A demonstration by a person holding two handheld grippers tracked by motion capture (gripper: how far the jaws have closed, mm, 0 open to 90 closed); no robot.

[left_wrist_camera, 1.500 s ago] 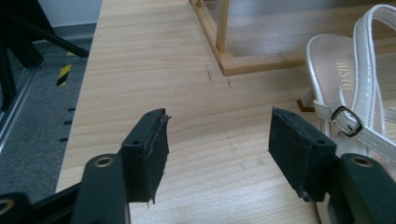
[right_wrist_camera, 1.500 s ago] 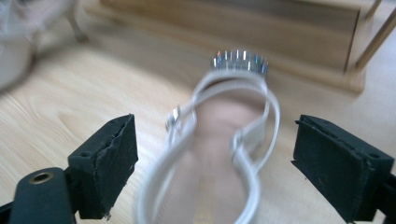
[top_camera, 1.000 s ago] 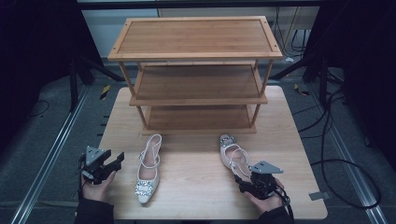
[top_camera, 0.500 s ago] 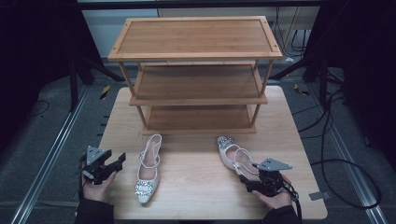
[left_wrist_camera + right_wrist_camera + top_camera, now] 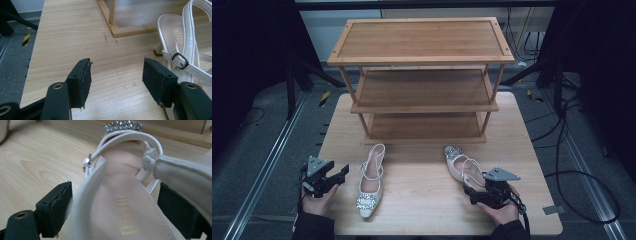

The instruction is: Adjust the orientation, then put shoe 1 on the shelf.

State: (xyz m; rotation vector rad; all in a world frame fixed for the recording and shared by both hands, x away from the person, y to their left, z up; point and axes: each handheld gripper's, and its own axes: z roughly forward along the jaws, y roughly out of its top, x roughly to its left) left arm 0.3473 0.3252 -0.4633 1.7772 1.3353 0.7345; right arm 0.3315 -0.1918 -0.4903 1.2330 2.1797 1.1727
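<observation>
Cream slingback shoe [image 5: 462, 167] on the table's [image 5: 422, 210] near right now sits between the right gripper [image 5: 475, 192], whose jaws have just been opening around its heel, not yet pressing. Left gripper [image 5: 338, 176] hangs open, empty, beside the other shoe [image 5: 371, 182]; a grasp seems next.

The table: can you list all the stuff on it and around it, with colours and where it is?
Shoe rack: one, brown wood, three shelves, back of the table.
Left shoe: one, cream with sparkly toe, front left, toe toward the person.
Right shoe: one, cream with sparkly toe, front right, heel between the right jaws.
Table: one, light wood.
Cables: several, black, floor at right.
Left gripper: black, jaws open beside the left shoe.
Right gripper: black, jaws have just been opening around the heel.
</observation>
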